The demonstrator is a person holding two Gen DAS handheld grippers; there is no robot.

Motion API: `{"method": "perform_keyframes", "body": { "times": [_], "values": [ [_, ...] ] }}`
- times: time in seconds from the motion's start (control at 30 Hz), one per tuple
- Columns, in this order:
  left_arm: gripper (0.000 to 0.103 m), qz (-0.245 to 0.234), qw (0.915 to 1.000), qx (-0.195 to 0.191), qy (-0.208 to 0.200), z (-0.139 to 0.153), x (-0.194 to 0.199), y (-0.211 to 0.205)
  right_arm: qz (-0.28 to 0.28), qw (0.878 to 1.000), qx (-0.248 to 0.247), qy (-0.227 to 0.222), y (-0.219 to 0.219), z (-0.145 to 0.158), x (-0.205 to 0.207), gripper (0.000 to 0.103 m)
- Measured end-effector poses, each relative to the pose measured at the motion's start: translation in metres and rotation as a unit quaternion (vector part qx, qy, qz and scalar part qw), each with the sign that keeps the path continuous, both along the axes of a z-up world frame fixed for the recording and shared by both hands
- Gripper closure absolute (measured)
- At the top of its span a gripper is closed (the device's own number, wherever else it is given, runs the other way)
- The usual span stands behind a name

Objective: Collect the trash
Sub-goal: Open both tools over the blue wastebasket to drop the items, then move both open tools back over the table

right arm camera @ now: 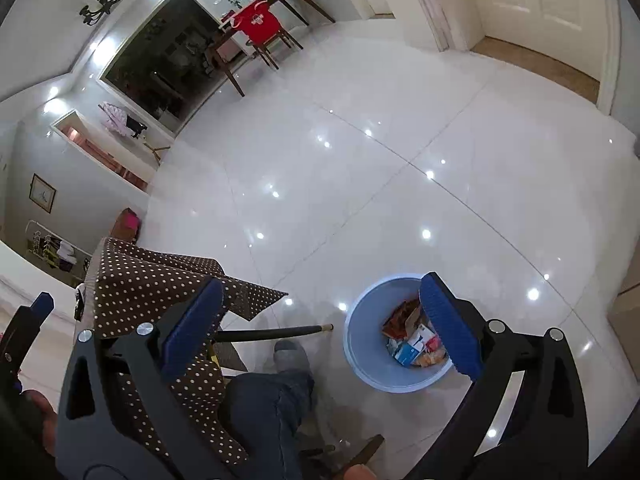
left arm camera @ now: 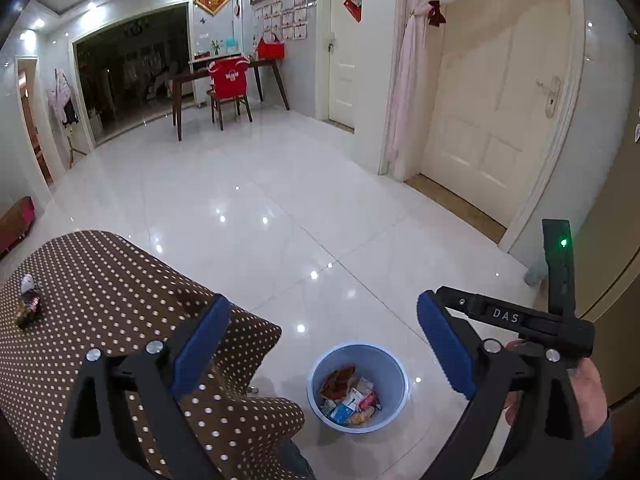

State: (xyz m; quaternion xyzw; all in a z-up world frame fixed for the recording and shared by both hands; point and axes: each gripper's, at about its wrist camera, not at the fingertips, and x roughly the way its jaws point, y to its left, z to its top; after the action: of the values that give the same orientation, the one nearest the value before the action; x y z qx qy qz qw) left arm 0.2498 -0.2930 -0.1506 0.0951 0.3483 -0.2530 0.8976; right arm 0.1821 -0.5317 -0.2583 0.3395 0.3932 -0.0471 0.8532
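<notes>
A: Brown dotted cloth fills the lower left of the left wrist view, and on that tablecloth [left arm camera: 120, 292], at the far left edge of the frame, lies a crumpled wrapper [left arm camera: 29, 306] that looks like the trash left to collect. The step in hand, I judge, is going back for it.

B: Then swing the left gripper [left arm camera: 320, 344] leftward over the table, keep the jaws wide as they are, and come down so the pads straddle the wrapper before closing. It looks light and crinkly, so close on its middle, not a loose end.

A: Right now that gripper is released, nothing between its blue pads [left arm camera: 200, 344]. The wrapper sits well apart from it, to the left and higher in the frame.

B: And the bin?

A: The blue bin [left arm camera: 316, 368] stands on the white floor at lower centre, between the two fingers in the picture, already holding packets [left arm camera: 352, 396].

B: The other side?

A: In the right wrist view the right gripper [right arm camera: 320, 328] is also spread wide and empty. The bin shows at lower right there, with the right-hand pad [right arm camera: 448, 328] overlapping its rim in the picture.
</notes>
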Motion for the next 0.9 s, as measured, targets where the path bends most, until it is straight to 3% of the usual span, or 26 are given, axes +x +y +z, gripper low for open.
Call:
{"method": "perform_keyframes", "body": {
  "times": [0.2,0.43,0.63,0.9],
  "values": [
    [0.01,0.008,0.9998,-0.005,-0.018,0.014,-0.007,0.016,0.009,1.0,-0.017,-0.014,0.014,0.024,0.008,0.006],
    [0.01,0.03,0.9984,0.002,-0.048,0.03,-0.012,0.067,0.036,0.998,-0.034,-0.045,0.052,0.064,0.02,0.006],
    [0.009,0.075,0.995,0.005,-0.065,0.04,-0.01,0.127,0.093,0.991,-0.057,-0.079,0.113,0.104,0.043,0.006],
    [0.008,0.164,0.9841,-0.001,-0.069,0.045,0.002,0.228,0.193,0.971,-0.1,-0.103,0.231,0.142,0.086,0.006]
  ]
}}
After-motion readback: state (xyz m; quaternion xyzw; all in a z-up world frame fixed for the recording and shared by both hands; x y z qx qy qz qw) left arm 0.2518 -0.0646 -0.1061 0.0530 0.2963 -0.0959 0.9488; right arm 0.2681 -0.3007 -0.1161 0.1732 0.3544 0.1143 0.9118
